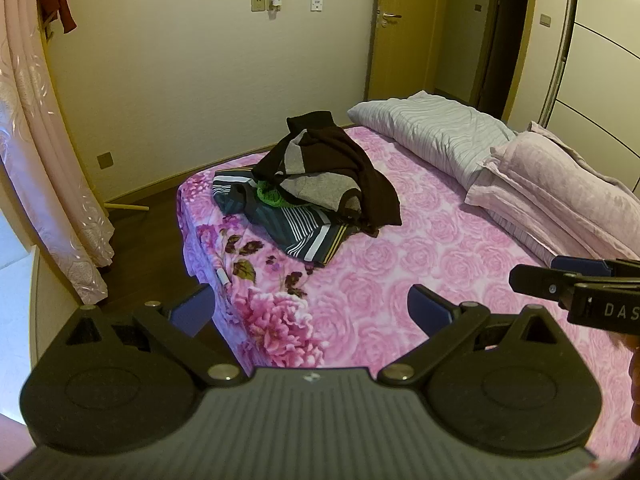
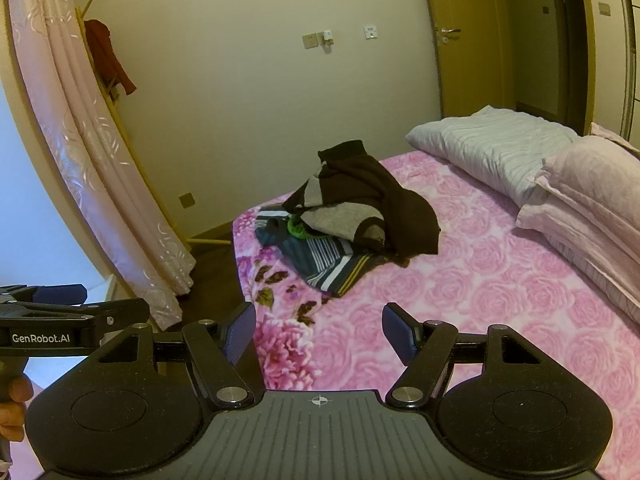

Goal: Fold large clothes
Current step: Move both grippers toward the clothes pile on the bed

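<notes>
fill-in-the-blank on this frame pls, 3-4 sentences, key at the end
1. The clothes pile lies on the ____ bedspread.
2. The top garment of the pile is dark ____.
3. The left gripper and the right gripper both have jaws that stand ____ and hold nothing.
4. A red garment hangs beside the ____.

Missing words: pink floral; brown; open; curtain

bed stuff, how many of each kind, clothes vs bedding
Clothes in the pile: 3: dark brown and grey top, striped garment, green item, mostly hidden
Pillows: 1
Folded quilts: 1
Total: 5
</notes>
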Motion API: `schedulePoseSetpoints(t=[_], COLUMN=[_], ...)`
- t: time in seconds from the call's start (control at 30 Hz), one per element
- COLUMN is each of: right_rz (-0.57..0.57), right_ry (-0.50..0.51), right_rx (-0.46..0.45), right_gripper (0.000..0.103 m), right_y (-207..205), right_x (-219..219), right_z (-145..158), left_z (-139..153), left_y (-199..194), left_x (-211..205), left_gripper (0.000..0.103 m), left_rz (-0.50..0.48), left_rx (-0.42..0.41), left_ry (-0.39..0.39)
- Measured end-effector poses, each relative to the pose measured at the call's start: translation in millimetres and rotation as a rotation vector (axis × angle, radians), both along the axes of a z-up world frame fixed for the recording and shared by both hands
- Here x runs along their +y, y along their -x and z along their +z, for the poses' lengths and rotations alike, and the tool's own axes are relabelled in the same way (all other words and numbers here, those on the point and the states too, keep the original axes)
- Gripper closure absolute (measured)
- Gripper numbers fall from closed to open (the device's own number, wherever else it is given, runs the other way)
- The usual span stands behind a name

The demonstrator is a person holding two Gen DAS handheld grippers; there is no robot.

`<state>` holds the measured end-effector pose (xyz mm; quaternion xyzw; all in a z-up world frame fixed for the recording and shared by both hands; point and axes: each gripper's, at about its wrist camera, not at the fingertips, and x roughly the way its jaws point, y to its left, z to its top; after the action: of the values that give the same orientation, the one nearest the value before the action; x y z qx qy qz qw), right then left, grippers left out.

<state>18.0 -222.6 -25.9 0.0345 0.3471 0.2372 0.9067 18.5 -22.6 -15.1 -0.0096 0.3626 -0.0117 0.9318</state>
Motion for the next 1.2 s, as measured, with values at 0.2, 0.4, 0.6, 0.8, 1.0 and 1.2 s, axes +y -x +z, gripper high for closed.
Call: schedulePoseSetpoints(t=[0.2, 0.4, 0.6, 0.8, 1.0, 1.2], right_rz=[0.009, 0.012, 0.012, 0.012, 0.014, 0.007], right_ry=[-0.004, -0.003, -0.005, -0.005, -0.003, 0.001], right_rx=[0.001, 0.003, 0.007, 0.008, 0.011, 0.029], right_gripper=[0.036, 0.036, 0.036, 0.036, 0.036, 0.036], right_y=[-2.6, -3.5, -4.0, -4.4, -7.6, -18.8], right_x=[-4.8, -5.0, -6.8, -8.1, -9.2, -13.8], right_z=[-1.7, -2.4, -3.7, -4.3, -4.8, -9.8], left_z=[0.5, -0.8, -3.6, -4.0, -7.1, -11.3], left_y=[-2.3, -2.3, -3.3, -3.5, -6.3, -17.9], left_x=[-7.0, -6.7, -6.2, -4.6, -5.6, -4.7], left_gripper=[0.002, 0.002, 0.002, 0.002, 0.002, 0.002], left_rz=[0.008, 0.010, 0.014, 0.012, 0.014, 0.015], left_rx=[-0.001, 0.000, 0.007, 0.007, 0.012, 0.032], left_ry=[-0.002, 0.000, -0.001, 0.000, -0.003, -0.010])
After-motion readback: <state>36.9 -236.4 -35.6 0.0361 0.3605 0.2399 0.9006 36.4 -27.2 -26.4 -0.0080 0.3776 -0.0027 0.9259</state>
